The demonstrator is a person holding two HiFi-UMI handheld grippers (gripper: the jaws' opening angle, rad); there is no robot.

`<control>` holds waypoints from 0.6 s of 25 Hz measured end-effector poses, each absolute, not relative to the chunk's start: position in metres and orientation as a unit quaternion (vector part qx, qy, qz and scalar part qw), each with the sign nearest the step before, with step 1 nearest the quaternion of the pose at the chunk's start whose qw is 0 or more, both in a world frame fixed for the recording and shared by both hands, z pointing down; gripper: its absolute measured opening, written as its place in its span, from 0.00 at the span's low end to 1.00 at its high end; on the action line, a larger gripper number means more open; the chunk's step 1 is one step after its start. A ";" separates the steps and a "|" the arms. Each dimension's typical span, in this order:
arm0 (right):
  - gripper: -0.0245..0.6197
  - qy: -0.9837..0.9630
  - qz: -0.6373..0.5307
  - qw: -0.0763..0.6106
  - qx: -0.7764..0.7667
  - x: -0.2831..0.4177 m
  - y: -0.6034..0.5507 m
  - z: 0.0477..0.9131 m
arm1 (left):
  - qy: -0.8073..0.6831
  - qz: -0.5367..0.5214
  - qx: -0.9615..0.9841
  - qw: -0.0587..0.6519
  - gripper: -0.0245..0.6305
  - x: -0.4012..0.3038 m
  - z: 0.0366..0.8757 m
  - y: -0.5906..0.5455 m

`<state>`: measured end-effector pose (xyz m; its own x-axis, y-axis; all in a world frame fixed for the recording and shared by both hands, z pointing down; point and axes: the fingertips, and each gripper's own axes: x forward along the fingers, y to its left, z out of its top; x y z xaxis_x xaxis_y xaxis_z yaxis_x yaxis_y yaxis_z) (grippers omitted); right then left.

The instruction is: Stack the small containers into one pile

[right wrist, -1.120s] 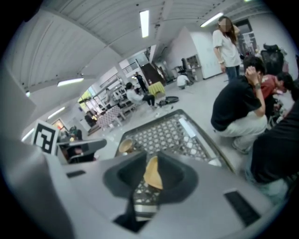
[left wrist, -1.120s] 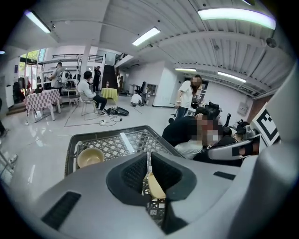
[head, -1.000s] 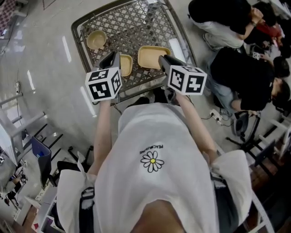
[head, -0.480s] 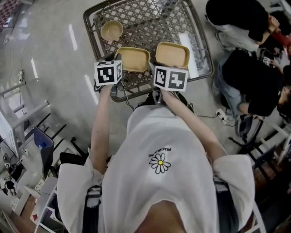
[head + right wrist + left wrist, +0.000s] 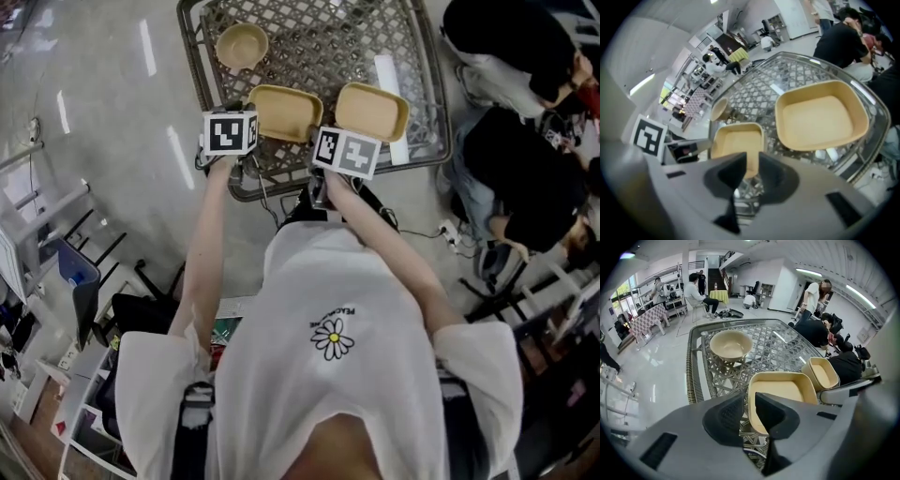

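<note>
Two tan square containers rest side by side on the woven table (image 5: 309,33), the left container (image 5: 284,112) and the right container (image 5: 372,110). A round tan bowl (image 5: 242,45) sits farther back on the left. My left gripper (image 5: 749,411) hangs low over the left container (image 5: 783,394). Its jaws have just been closing, and the container's left rim shows in the gap with some room beside it. My right gripper (image 5: 751,171) is open, low between the two containers. The left container's (image 5: 738,143) near edge shows beyond its gap, and the right container (image 5: 820,117) lies to its right.
The table's raised rim (image 5: 281,192) runs along the near edge under both grippers. A white strip (image 5: 389,80) lies on the table by the right container. People in dark clothes (image 5: 520,159) sit close to the table's right side. Polished floor (image 5: 103,112) lies to the left.
Both grippers have dropped from chest height down to the table's near edge and tilted more steeply. The containers and the bowl have stayed in place on the table.
</note>
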<state>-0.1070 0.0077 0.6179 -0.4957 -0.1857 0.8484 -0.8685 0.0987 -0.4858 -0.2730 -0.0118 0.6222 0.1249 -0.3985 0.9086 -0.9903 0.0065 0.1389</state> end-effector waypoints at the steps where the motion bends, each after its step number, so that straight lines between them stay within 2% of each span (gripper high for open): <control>1: 0.18 -0.670 0.545 0.316 0.394 -0.109 0.007 0.620 | -0.563 0.344 0.613 0.435 0.18 -0.276 0.625 -0.011; 15: 0.17 -0.657 0.543 0.325 0.410 -0.113 0.002 0.630 | -0.540 0.365 0.604 0.460 0.11 -0.279 0.651 -0.001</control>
<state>-0.1128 0.0022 0.6296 -0.4533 -0.1863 0.8716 -0.8912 0.0748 -0.4475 -0.2788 -0.0006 0.6510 0.1510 -0.3164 0.9365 -0.9870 0.0052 0.1609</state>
